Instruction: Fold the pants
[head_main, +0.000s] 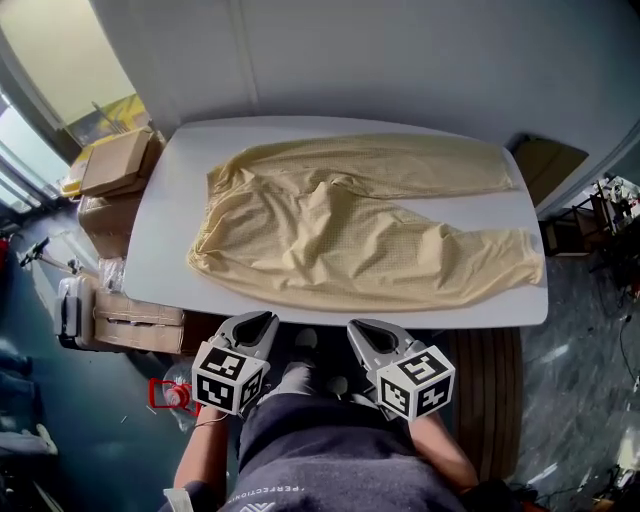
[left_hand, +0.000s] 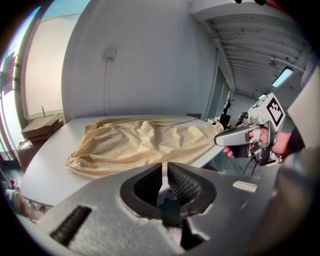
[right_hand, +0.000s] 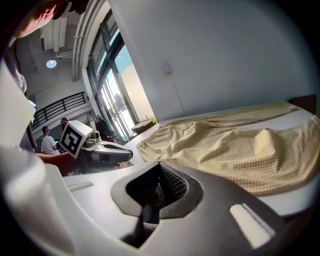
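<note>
Head view: yellow pants (head_main: 360, 225) lie rumpled across the white table (head_main: 170, 250), waistband left, legs right; both tools hang short of its near edge. Only the left gripper view shows the left tool (left_hand: 164, 175) slightly parted, empty. Right gripper view: right tool (right_hand: 159, 182) pressed together, empty; windows (right_hand: 115, 95) behind.

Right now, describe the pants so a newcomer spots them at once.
Find the white table against the grey wall. Across its top lie the pants, waistband at the head view's left, legs running right. They're the only pale-yellow checked fabric; the cardboard boxes beside it are brown.
</note>
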